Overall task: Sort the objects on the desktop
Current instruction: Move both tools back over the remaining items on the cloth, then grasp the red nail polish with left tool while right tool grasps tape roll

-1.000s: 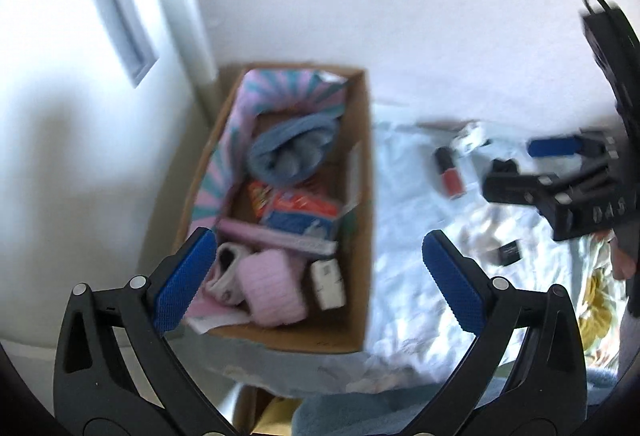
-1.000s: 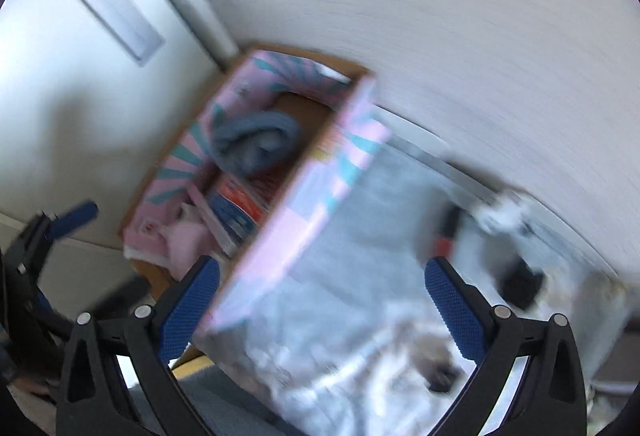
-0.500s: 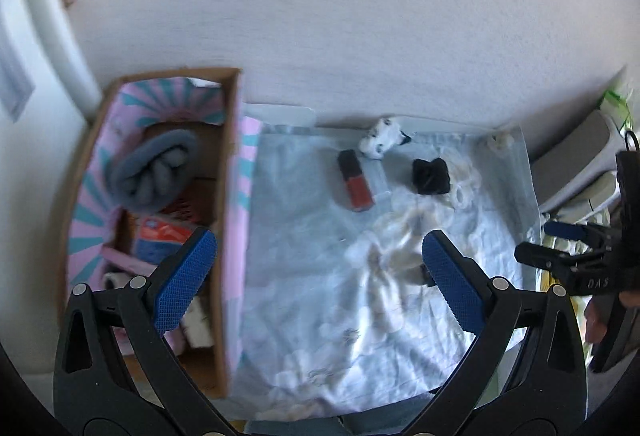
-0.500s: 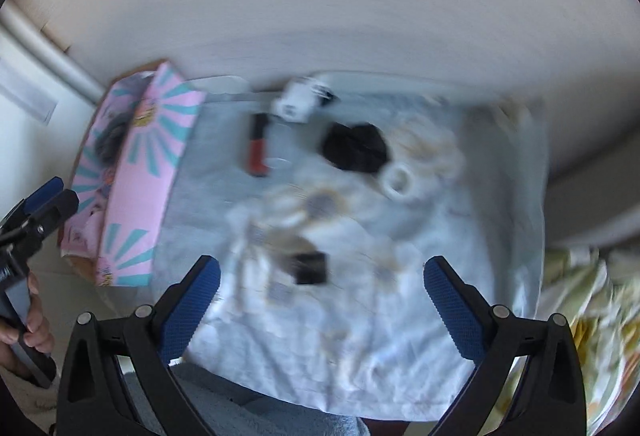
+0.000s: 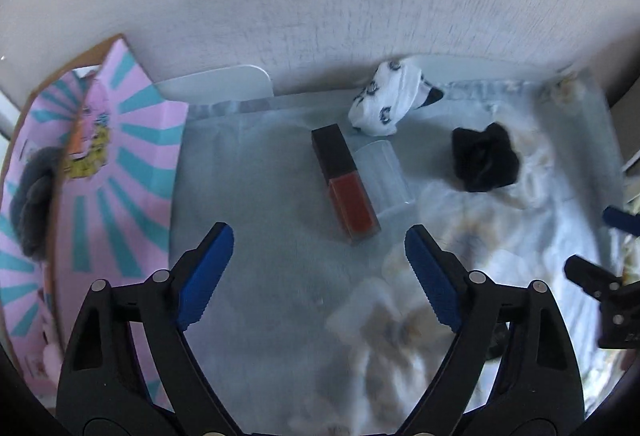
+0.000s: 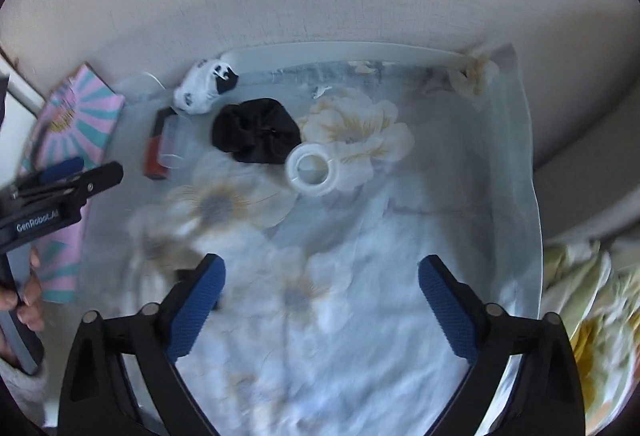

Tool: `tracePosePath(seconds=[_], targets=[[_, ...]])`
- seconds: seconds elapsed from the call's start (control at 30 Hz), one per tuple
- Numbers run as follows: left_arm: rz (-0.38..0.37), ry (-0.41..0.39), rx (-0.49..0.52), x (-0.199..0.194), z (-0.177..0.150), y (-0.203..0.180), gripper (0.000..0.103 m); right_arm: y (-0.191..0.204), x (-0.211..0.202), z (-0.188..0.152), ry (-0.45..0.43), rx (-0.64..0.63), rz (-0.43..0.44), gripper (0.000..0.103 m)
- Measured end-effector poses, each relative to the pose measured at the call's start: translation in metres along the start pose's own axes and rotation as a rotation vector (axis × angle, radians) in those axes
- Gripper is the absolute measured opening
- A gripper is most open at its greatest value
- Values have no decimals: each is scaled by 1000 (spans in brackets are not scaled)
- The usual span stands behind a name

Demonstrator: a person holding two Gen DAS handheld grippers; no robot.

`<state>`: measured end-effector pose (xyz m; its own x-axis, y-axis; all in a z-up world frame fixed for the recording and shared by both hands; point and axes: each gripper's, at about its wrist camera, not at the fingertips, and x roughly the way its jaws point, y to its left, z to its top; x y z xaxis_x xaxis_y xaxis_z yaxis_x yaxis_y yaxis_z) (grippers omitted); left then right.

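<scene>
Left gripper [image 5: 319,272]: black frame, blue ribbed pads, spread wide, holding nothing; poised above the cloth, just short of the lip-gloss tube.
Right gripper [image 6: 322,306]: same build, fingers wide apart and empty, over the near half of the cloth.
Pale blue floral tablecloth [image 6: 400,256]: rumpled, covering the white table [image 6: 340,50]; all loose items on its far left part.
Rectangular red lip-gloss tube with dark cap [image 5: 345,184]: lying flat, cap toward the wall, straight ahead of the left gripper's gap.
Small clear plastic cup [image 5: 382,176]: on its side, touching the tube's right flank.
White balled sock with dark print [image 5: 390,98]: against the wall, just beyond the tube's cap.
Black fabric scrunchie [image 6: 256,130]: right of the cup, near the sock.
White tape ring [image 6: 313,171]: flat on the cloth, touching the scrunchie's near right edge.
Pink and teal striped cardboard box [image 5: 120,172]: at the table's left edge, open at the top; grey rolled fabric [image 5: 34,196] inside it.
Small dark object [image 6: 188,274]: partly hidden behind the right gripper's left finger, too blurred to identify.
</scene>
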<state>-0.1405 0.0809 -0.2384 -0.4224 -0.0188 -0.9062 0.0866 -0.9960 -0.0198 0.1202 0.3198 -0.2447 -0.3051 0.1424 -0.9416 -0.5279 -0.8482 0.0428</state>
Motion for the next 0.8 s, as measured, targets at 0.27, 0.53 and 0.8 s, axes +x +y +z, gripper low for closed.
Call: tracePosePath(seconds=[0.27, 0.53, 0.8], targets=[[42, 19, -18, 32, 3, 0, 79, -3, 27, 13, -8, -59, 8, 96], [65, -2, -8, 39, 14, 2, 79, -1, 45, 25, -13, -98, 19, 78], [17, 15, -33, 48, 15, 9, 63, -1, 58, 33, -20, -139, 5, 58]])
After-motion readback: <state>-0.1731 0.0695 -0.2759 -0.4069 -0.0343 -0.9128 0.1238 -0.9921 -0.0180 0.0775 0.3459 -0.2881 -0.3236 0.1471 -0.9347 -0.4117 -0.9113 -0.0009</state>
